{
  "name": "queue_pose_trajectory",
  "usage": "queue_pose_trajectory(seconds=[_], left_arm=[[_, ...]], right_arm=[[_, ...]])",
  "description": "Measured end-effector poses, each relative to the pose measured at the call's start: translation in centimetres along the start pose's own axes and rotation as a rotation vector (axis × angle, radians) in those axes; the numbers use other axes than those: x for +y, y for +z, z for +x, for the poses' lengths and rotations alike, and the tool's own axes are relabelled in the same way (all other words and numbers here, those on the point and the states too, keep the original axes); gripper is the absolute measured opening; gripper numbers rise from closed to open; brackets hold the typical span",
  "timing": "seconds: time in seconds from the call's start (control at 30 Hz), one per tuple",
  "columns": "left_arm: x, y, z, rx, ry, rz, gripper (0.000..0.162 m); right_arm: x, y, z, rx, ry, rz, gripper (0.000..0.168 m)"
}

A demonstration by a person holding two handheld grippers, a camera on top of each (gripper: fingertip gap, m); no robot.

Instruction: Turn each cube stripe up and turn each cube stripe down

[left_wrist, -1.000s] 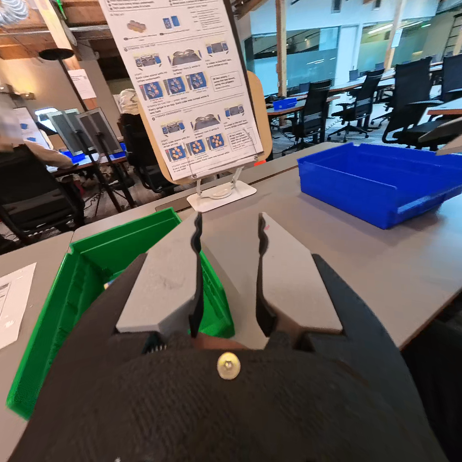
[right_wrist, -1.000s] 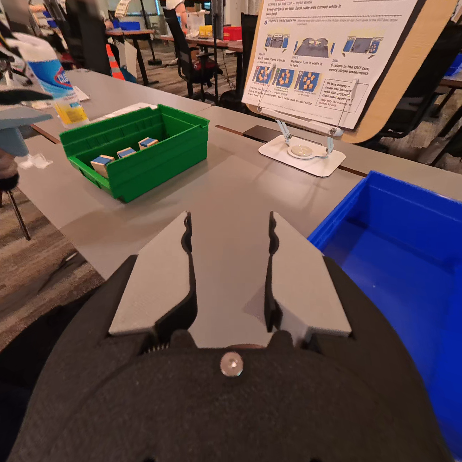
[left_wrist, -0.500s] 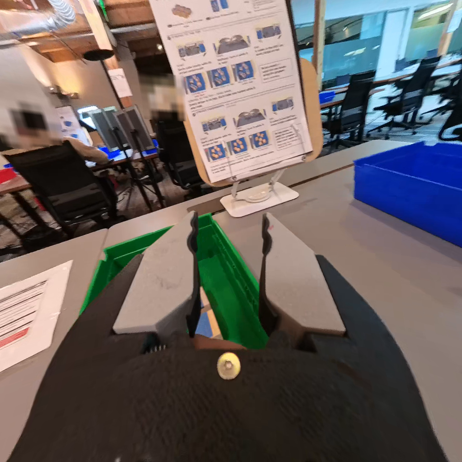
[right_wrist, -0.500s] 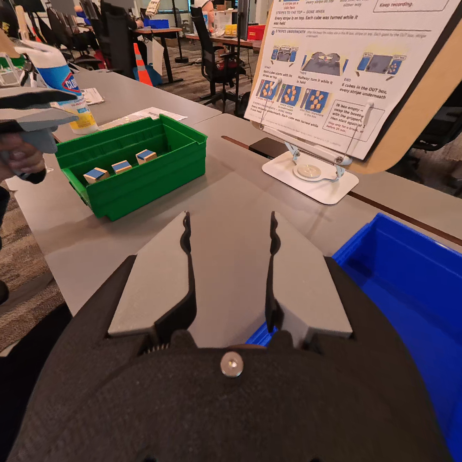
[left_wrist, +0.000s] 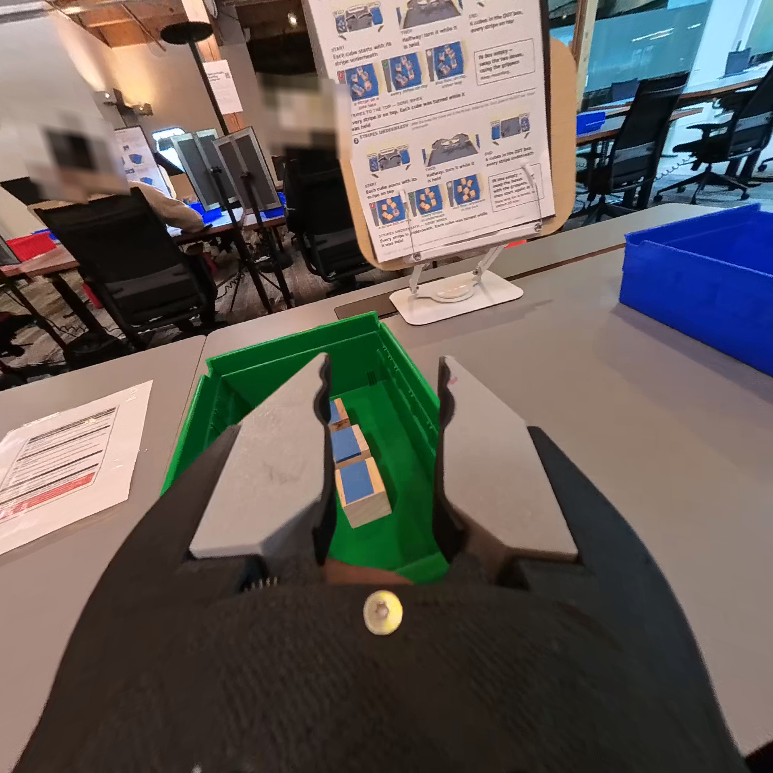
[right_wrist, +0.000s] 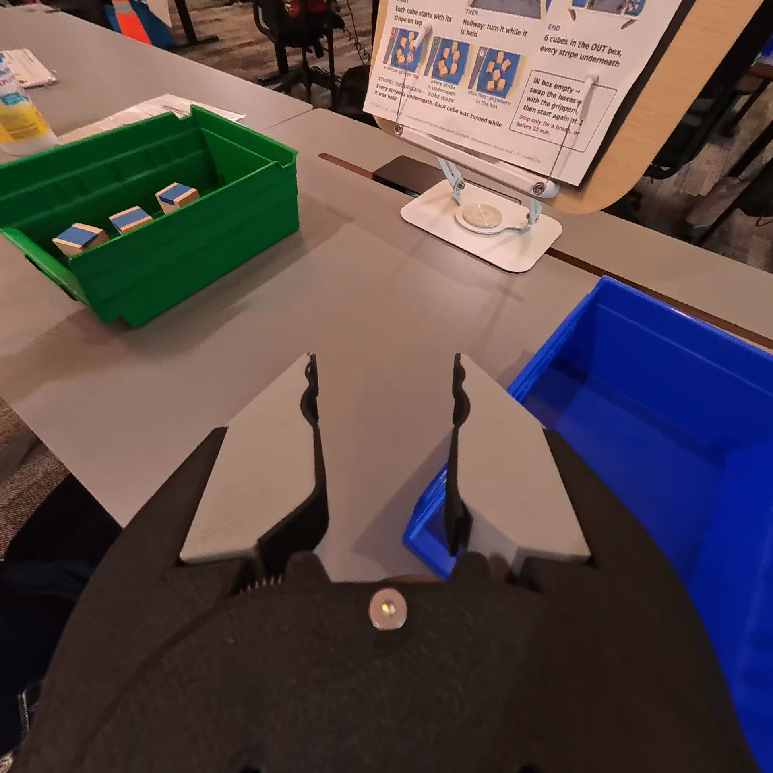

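Note:
Three wooden cubes with a blue stripe on top lie in a row in the green bin. In the left wrist view the nearest cube shows between my fingers, with a second cube behind it. My left gripper is open and empty, above the bin. In the right wrist view the green bin is at the far left with the cubes inside. My right gripper is open and empty, over the table beside the blue bin.
An instruction sheet on a white stand is at the back of the grey table. A printed paper lies left of the green bin. The blue bin also shows in the left wrist view. A bottle stands far left.
My left gripper has swung left and over the green bin, so the cubes now show between its fingers. My right gripper has moved forward and tilted down by the blue bin's corner.

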State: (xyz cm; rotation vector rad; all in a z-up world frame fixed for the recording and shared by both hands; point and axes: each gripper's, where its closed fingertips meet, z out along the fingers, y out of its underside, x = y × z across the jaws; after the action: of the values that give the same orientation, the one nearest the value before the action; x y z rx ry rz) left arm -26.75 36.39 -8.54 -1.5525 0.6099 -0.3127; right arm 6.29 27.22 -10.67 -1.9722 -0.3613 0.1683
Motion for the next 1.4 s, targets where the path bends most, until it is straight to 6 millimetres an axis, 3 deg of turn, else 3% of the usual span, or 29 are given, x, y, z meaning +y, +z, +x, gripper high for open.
queue_pose_trajectory(seconds=[0.17,0.27,0.43,0.7,0.8,0.93,1.07,1.2,1.27,1.4], left_arm=[[-0.2,0.7,0.8,0.019,0.065,-0.008,0.051],[0.5,1.4,1.6,0.056,0.064,-0.03,0.052],[2.4,2.2,0.9,0.052,0.065,-0.077,0.052],[3.5,1.5,-0.7,0.017,0.07,-0.106,0.05],[6.4,2.0,-2.6,-0.03,0.08,-0.229,0.051],[9.0,3.1,-4.1,-0.065,-0.013,-0.318,0.077],[7.8,3.6,-4.6,-0.13,-0.13,-0.282,0.076],[5.6,3.1,-4.9,-0.175,-0.202,-0.203,0.035],[5.3,2.8,-5.8,-0.244,-0.148,-0.194,0.048],[5.6,2.8,-5.8,-0.263,-0.042,-0.207,0.044]], right_arm=[[-0.9,0.0,-0.3,0.009,-0.016,0.025,0.072],[-1.7,0.0,-0.2,0.025,-0.058,0.074,0.068],[-1.2,0.5,1.3,0.086,-0.092,0.057,0.063],[-0.1,3.2,0.4,0.038,-0.091,0.0,0.068],[-0.1,3.4,-0.3,0.028,-0.102,-0.001,0.067],[0.0,2.9,-1.2,0.029,-0.136,-0.002,0.067],[0.0,2.0,-1.4,0.03,-0.142,0.011,0.066],[-0.1,1.3,-1.2,0.039,-0.136,0.024,0.066],[-0.2,1.0,-1.0,0.041,-0.131,0.035,0.066],[-0.3,1.2,-1.1,0.034,-0.128,0.039,0.065]])
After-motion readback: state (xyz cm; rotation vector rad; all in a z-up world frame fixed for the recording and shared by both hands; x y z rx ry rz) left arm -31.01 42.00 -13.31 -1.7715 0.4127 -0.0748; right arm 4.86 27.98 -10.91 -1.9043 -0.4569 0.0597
